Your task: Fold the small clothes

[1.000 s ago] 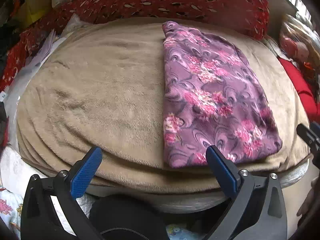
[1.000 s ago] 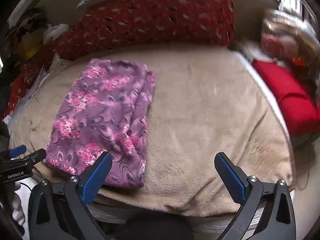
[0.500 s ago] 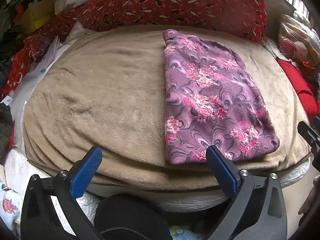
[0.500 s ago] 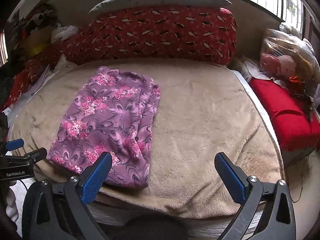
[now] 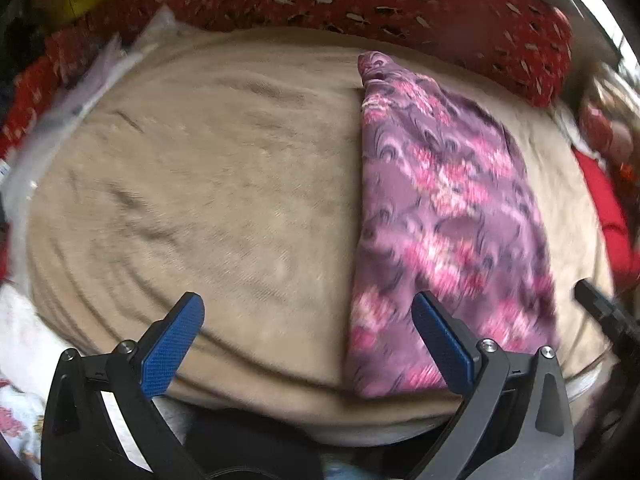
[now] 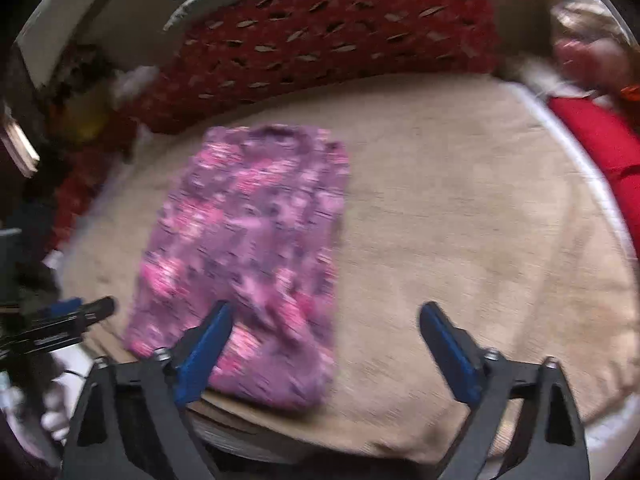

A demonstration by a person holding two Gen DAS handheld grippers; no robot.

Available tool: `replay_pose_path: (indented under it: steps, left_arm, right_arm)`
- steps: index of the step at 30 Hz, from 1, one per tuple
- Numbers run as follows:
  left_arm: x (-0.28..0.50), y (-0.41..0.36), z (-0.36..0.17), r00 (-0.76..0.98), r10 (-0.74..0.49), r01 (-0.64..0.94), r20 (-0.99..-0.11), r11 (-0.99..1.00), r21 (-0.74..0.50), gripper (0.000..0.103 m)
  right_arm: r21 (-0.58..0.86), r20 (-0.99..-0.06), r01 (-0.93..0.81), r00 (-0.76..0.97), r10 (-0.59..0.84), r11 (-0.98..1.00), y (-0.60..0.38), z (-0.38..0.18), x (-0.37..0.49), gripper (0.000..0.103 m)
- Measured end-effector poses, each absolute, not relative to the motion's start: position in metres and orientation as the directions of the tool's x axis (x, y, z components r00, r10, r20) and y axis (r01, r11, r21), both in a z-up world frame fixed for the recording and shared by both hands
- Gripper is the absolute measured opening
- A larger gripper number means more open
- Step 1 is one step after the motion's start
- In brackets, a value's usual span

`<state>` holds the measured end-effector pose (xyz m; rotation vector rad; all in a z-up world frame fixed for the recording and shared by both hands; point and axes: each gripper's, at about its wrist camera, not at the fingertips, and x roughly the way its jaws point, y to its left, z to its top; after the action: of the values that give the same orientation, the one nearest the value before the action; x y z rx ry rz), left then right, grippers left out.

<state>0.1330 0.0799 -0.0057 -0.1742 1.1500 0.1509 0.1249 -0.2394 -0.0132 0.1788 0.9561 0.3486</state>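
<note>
Now both views have blurred since a moment ago. My right gripper (image 6: pixel 324 320) is closing with nothing between its pads, its left finger (image 6: pixel 208 344) over the near end of the folded purple floral garment (image 6: pixel 248 248). My left gripper (image 5: pixel 306 320) gapes wide. The garment lies on the tan blanket (image 5: pixel 200 200); beyond it, the red patterned bolster (image 6: pixel 328 36).
</note>
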Motion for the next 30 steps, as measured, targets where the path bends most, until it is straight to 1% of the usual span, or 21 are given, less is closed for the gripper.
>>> replay_pose_path:
  steps: [2, 3, 4, 5, 6, 7, 9, 11, 12, 14, 15, 16, 17, 20, 21, 22, 23, 26, 28, 29, 30]
  left_arm:
    - [0.142, 0.080, -0.011, 0.384, 0.005, -0.220, -0.923, 0.972, -0.086, 0.103]
    - [0.147, 0.078, -0.016, 0.371, -0.006, -0.218, -0.928, 0.971, -0.094, 0.103]
    - [0.150, 0.077, -0.021, 0.355, -0.010, -0.217, -0.935, 0.972, -0.093, 0.103]
    - [0.153, 0.076, -0.027, 0.342, -0.016, -0.211, -0.939, 0.973, -0.094, 0.103]
    - [0.154, 0.076, -0.030, 0.334, -0.017, -0.208, -0.942, 0.974, -0.091, 0.103]
    - [0.156, 0.076, -0.036, 0.325, -0.014, -0.206, -0.946, 0.975, -0.085, 0.103]
    - [0.160, 0.079, -0.047, 0.287, -0.054, -0.202, -0.956, 0.973, -0.115, 0.103]
    - [0.165, 0.085, -0.045, 0.280, -0.127, -0.211, -0.952, 0.959, -0.190, 0.103]
    - [0.170, 0.089, -0.039, 0.301, -0.142, -0.215, -0.943, 0.953, -0.212, 0.103]
    - [0.184, 0.093, -0.026, 0.343, -0.141, -0.218, -0.929, 0.950, -0.224, 0.103]
    - [0.195, 0.093, -0.021, 0.355, -0.137, -0.217, -0.925, 0.950, -0.224, 0.103]
    - [0.205, 0.093, -0.018, 0.362, -0.129, -0.218, -0.923, 0.951, -0.218, 0.103]
    - [0.217, 0.093, -0.016, 0.366, -0.118, -0.219, -0.923, 0.953, -0.209, 0.103]
    - [0.250, 0.088, -0.018, 0.351, -0.105, -0.228, -0.930, 0.954, -0.193, 0.103]
    - [0.260, 0.086, -0.018, 0.347, -0.105, -0.231, -0.932, 0.953, -0.194, 0.103]
    - [0.267, 0.085, -0.017, 0.349, -0.108, -0.230, -0.931, 0.953, -0.197, 0.103]
    - [0.271, 0.086, -0.017, 0.361, -0.111, -0.227, -0.926, 0.953, -0.203, 0.103]
    - [0.281, 0.081, -0.027, 0.378, -0.081, -0.221, -0.922, 0.959, -0.175, 0.103]
    - [0.291, 0.078, -0.049, 0.315, -0.063, -0.223, -0.947, 0.965, -0.138, 0.103]
    - [0.294, 0.079, -0.058, 0.294, -0.078, -0.233, -0.953, 0.961, -0.151, 0.103]
    - [0.291, 0.082, -0.057, 0.302, -0.094, -0.246, -0.949, 0.954, -0.173, 0.103]
  right_arm:
    - [0.326, -0.766, -0.246, 0.497, 0.407, 0.913, -0.227, -0.020, 0.137, 0.082]
    - [0.316, -0.785, -0.262, 0.468, 0.407, 0.912, -0.219, -0.030, 0.146, 0.069]
    - [0.315, -0.802, -0.275, 0.436, 0.409, 0.909, -0.214, -0.039, 0.152, 0.026]
    - [0.288, -0.829, -0.274, 0.408, 0.382, 0.917, -0.210, -0.048, 0.159, 0.016]
    - [0.305, -0.811, -0.282, 0.423, 0.403, 0.910, -0.214, -0.047, 0.160, 0.015]
    - [0.334, -0.783, -0.289, 0.444, 0.435, 0.897, -0.221, -0.044, 0.159, 0.011]
    - [0.353, -0.787, -0.287, 0.423, 0.449, 0.890, -0.228, -0.050, 0.162, 0.011]
    - [0.403, -0.782, -0.261, 0.401, 0.478, 0.878, -0.233, -0.050, 0.166, 0.012]
    - [0.435, -0.766, -0.247, 0.404, 0.500, 0.866, -0.236, -0.045, 0.169, 0.015]
    - [0.528, -0.690, -0.212, 0.457, 0.561, 0.822, -0.246, -0.030, 0.182, 0.020]
    - [0.570, -0.661, -0.193, 0.469, 0.585, 0.799, -0.250, -0.026, 0.195, 0.030]
    - [0.581, -0.654, -0.175, 0.479, 0.585, 0.794, -0.250, -0.026, 0.205, 0.046]
    - [0.570, -0.664, -0.153, 0.494, 0.562, 0.808, -0.250, -0.027, 0.217, 0.049]
    - [0.540, -0.713, -0.094, 0.478, 0.513, 0.837, -0.242, -0.043, 0.255, 0.050]
    - [0.552, -0.726, -0.066, 0.452, 0.519, 0.831, -0.241, -0.053, 0.268, 0.045]
    - [0.568, -0.721, -0.069, 0.439, 0.536, 0.820, -0.239, -0.057, 0.275, 0.015]
    - [0.580, -0.705, -0.090, 0.442, 0.554, 0.810, -0.237, -0.054, 0.279, 0.010]
    - [0.535, -0.676, -0.146, 0.518, 0.525, 0.832, -0.237, -0.039, 0.275, 0.007]
    - [0.489, -0.748, -0.106, 0.460, 0.479, 0.866, -0.238, -0.059, 0.285, 0.008]
    - [0.495, -0.759, -0.096, 0.437, 0.484, 0.863, -0.241, -0.067, 0.289, 0.007]
    - [0.514, -0.745, -0.090, 0.447, 0.495, 0.853, -0.244, -0.064, 0.287, 0.009]
